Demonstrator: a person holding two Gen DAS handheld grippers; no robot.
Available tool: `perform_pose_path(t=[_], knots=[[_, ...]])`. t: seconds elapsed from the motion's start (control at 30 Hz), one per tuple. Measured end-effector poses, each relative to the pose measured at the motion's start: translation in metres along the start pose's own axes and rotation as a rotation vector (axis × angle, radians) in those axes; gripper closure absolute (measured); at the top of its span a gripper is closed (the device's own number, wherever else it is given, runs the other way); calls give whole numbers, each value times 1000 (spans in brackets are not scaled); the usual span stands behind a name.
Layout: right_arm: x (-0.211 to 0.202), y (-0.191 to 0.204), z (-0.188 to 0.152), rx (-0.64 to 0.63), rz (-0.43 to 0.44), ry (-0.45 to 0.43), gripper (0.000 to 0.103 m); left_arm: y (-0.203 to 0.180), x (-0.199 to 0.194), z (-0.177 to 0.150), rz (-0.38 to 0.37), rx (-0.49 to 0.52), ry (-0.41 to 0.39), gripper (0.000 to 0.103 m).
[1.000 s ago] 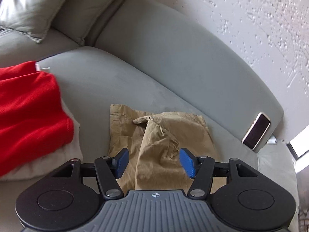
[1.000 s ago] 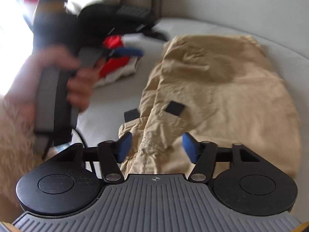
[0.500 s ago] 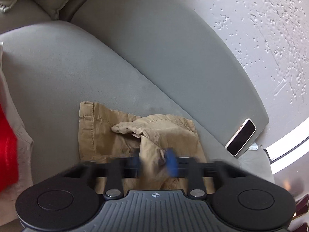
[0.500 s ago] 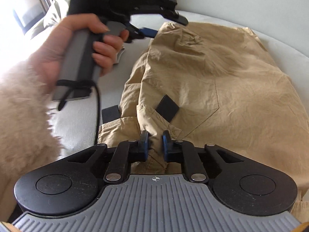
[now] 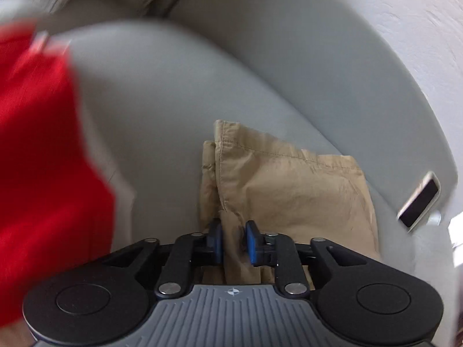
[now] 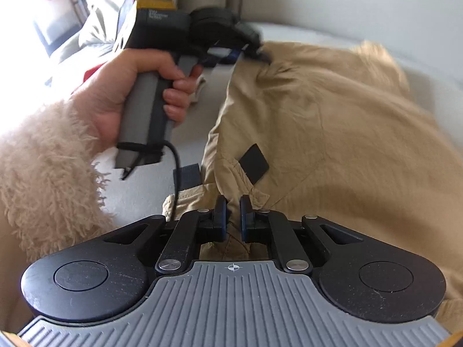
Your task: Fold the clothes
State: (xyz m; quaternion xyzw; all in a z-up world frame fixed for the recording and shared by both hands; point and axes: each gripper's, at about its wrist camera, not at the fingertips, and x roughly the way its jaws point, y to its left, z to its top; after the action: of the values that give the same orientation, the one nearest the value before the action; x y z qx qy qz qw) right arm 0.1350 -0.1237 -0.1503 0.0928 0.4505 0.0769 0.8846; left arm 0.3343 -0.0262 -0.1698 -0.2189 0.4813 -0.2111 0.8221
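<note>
The khaki trousers (image 6: pixel 332 133) lie spread on the grey sofa seat (image 5: pixel 162 98), and I have hold of them at two places. My right gripper (image 6: pixel 232 217) is clamped on a bunched fold at the near edge, close to the black hook-and-loop tab (image 6: pixel 254 163); its jaws have just come together, with cloth pinched between the blue pads. My left gripper (image 5: pixel 233 241) pinches a ridge of the same fabric near a hemmed corner. Its jaws closed and then eased out a touch, yet the cloth fills the narrow gap between them, so I judge the grip holds. In the right wrist view I see my left hand (image 6: pixel 127 86) around the grey handle, my fluffy sleeve (image 6: pixel 46 179) behind it.

I judge the fabric thin, light woven cotton: soft, floppy, creasing readily, neither slippery nor fragile. It will sag between my two grips and drag on the upholstery, so the seams, hems and waistband, where layers are doubled and stitched, are the firmest spots to hold. A single-layer pinch may slip out or lift only the top ply.

The seat is matte and slightly napped, wide and gently curved, with bare room beyond the trousers for laying a fold. A red garment (image 5: pixel 43 173) lies on a pale one to my left, apart from the trousers. A phone (image 5: pixel 419 199) leans against the backrest (image 5: pixel 318 57) to the right. Cushions sit at the far corner, with a rough white wall (image 5: pixel 419 29) behind.
</note>
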Motion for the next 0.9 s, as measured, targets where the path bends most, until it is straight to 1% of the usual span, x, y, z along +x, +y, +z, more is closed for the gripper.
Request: perform_pose_path(t=[0.03,0.13,0.23,0.27,0.3,0.37,0.4,0.43,0.47,0.5,0.57,0.6,0.7,0.73,0.83,0.87,0.9], knots=[[-1,-3,1,23,12,4,94,1,-4,1,-11,-23,-4,92],[-10,-6,3,66,48,1,95,-18,-29,4,11,55,-61,94],[-14,-8,8,93,85,16,95,-29,-29,-1,93,123,-49,94],[-12,-9,9,98,81,36,94,-30,-24,-3,120,138,-36,91],[-7,-9,9,99,71,60,94,-30,-19,-5,142,147,-21,84],[-2,-9,8,98,62,99,84,-35,-18,-10,172,177,-11,76],[-2,-8,9,92,71,106,75,-39,-26,-13,185,198,-19,64],[-10,-8,7,94,84,106,70,-43,-35,-17,206,218,-35,55],[-21,-9,5,101,100,103,68,-46,-46,-24,233,241,-64,44],[-33,-10,3,107,116,99,63,-50,-58,-32,253,265,-93,41],[-56,-12,-2,120,147,92,58,-50,-81,-46,274,288,-136,41],[-67,-13,-4,127,163,88,55,-49,-95,-54,268,278,-161,41],[-111,-22,-25,178,182,64,49,-48,-143,-83,187,184,-255,41],[-126,-26,-33,198,184,55,48,-53,-156,-94,153,173,-284,41],[-163,-42,-60,275,151,30,47,-76,-187,-129,84,208,-357,39],[-175,-48,-70,302,138,21,47,-83,-195,-140,66,218,-369,37],[-187,-54,-79,328,124,13,47,-89,-198,-153,56,225,-363,37]])
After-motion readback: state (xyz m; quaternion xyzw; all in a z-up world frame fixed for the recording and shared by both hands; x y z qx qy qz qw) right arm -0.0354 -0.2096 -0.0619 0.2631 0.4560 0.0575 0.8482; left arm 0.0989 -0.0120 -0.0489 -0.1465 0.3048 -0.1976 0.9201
